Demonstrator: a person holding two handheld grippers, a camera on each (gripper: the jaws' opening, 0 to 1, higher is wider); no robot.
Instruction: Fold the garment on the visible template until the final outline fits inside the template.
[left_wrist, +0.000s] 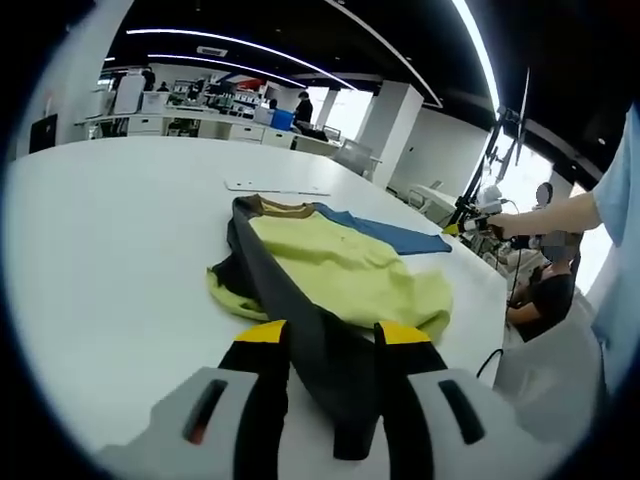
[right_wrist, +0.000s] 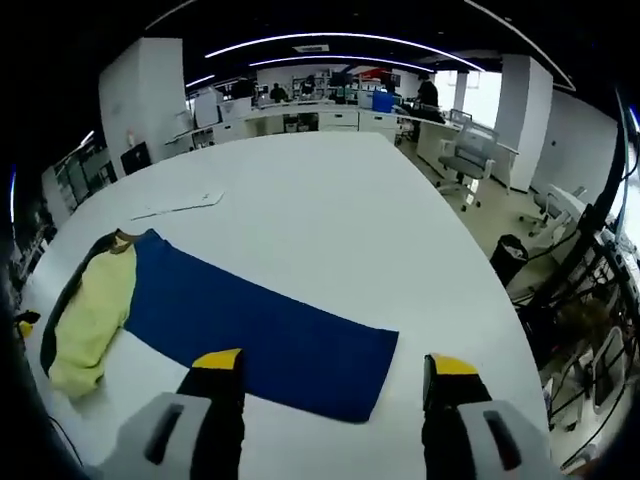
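On the white table (right_wrist: 330, 190) lies the yellow-and-dark garment (left_wrist: 335, 265), bunched over the left part of the blue template (right_wrist: 260, 335), whose right part lies bare and flat. Between the jaws of the left gripper (left_wrist: 330, 345) runs a dark strip of the garment, pinched tight. Over in the right gripper view, the right gripper (right_wrist: 330, 375) hangs spread wide just above the template's near edge, gripping nothing.

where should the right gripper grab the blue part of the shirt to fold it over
Grip the blue panel at its free near corner, the one closest to the right gripper. That hem edge lies flat on the white table with nothing on top. Come in low from the table side with open jaws, sliding one under the edge, then carry it towards the yellow part.
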